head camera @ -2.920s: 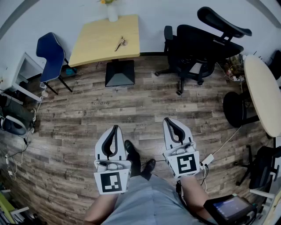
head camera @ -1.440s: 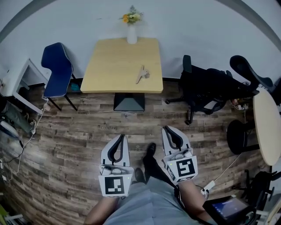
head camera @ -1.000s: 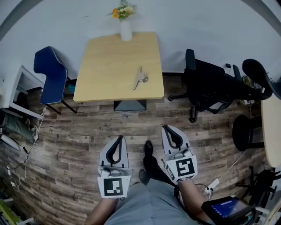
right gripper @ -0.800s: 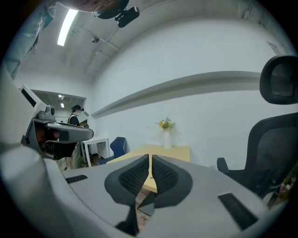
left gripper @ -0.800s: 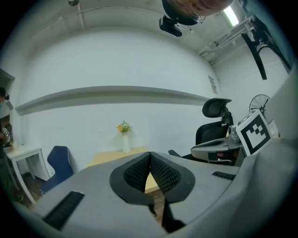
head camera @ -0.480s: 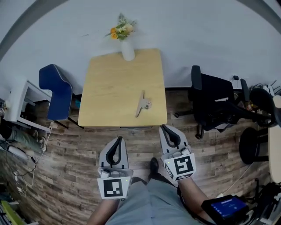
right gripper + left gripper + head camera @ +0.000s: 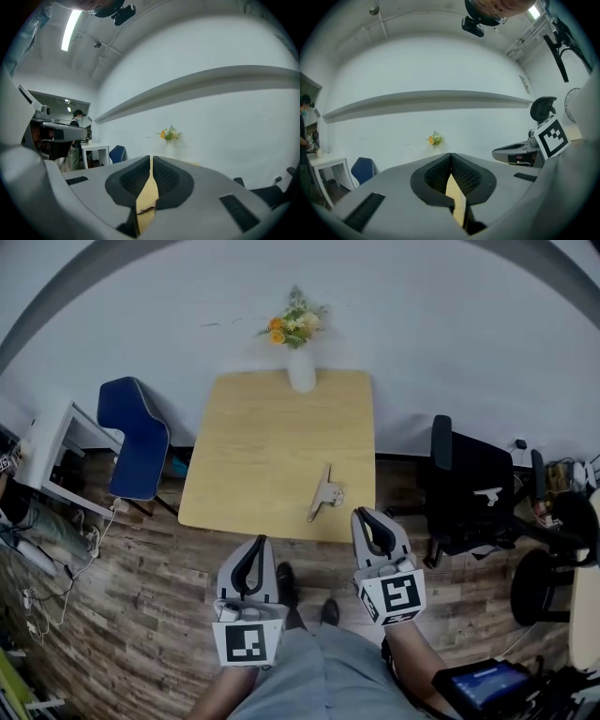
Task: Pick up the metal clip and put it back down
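At the near edge of the wooden table (image 7: 253, 446), the left gripper (image 7: 260, 542) and right gripper (image 7: 366, 515) are hovering, jaws pressed together and empty; the metal clip (image 7: 325, 495) is lying flat just beyond the right one. Arriving without opening, that gripper is probably risking shoving the thin clip aside.

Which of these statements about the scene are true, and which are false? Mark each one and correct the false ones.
1. The metal clip lies on the wooden table. True.
2. The right gripper holds the metal clip. False: it is shut on nothing, and the metal clip lies on the table.
3. A vase of flowers stands at the table's far edge. True.
4. The blue chair stands right of the table. False: it stands to the left.
5. The left gripper is wide open. False: its jaws are together.
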The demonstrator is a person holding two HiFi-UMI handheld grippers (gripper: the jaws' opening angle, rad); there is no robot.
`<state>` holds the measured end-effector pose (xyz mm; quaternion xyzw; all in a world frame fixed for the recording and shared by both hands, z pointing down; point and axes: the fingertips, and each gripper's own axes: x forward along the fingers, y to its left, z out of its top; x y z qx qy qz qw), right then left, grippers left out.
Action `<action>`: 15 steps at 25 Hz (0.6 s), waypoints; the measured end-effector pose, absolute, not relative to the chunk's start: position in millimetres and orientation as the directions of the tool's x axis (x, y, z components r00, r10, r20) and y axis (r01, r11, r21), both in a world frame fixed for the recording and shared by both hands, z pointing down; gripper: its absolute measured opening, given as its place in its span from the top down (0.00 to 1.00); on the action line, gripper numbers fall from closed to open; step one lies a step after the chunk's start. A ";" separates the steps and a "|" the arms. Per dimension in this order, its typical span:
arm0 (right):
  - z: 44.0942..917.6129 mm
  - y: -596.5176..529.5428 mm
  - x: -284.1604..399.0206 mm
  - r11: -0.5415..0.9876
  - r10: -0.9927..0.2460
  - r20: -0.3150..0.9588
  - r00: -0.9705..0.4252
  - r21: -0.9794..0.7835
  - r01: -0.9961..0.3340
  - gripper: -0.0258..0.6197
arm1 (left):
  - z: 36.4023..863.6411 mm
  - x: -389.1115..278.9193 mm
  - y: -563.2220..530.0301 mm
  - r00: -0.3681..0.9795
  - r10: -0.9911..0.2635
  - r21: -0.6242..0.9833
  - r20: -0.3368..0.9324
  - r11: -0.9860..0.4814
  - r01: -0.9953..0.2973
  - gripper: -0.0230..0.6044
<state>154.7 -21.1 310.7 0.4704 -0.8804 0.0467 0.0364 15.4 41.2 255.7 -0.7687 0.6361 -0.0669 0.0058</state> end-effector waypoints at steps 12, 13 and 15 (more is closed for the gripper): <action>362.7 -112.2 120.7 0.433 -0.868 0.237 -0.436 -0.068 -0.899 0.88 | 307.7 -22.3 -77.8 0.322 -0.923 -0.004 0.210 -0.330 -0.944 0.93; 371.8 -120.0 118.7 0.422 -0.868 0.253 -0.428 -0.078 -0.903 0.88 | 315.7 -24.0 -88.7 0.336 -0.914 0.005 0.227 -0.343 -0.939 0.93; 391.9 -133.8 115.7 0.400 -0.866 0.287 -0.410 -0.097 -0.911 0.88 | 332.7 -27.5 -109.3 0.361 -0.896 0.023 0.261 -0.368 -0.930 0.93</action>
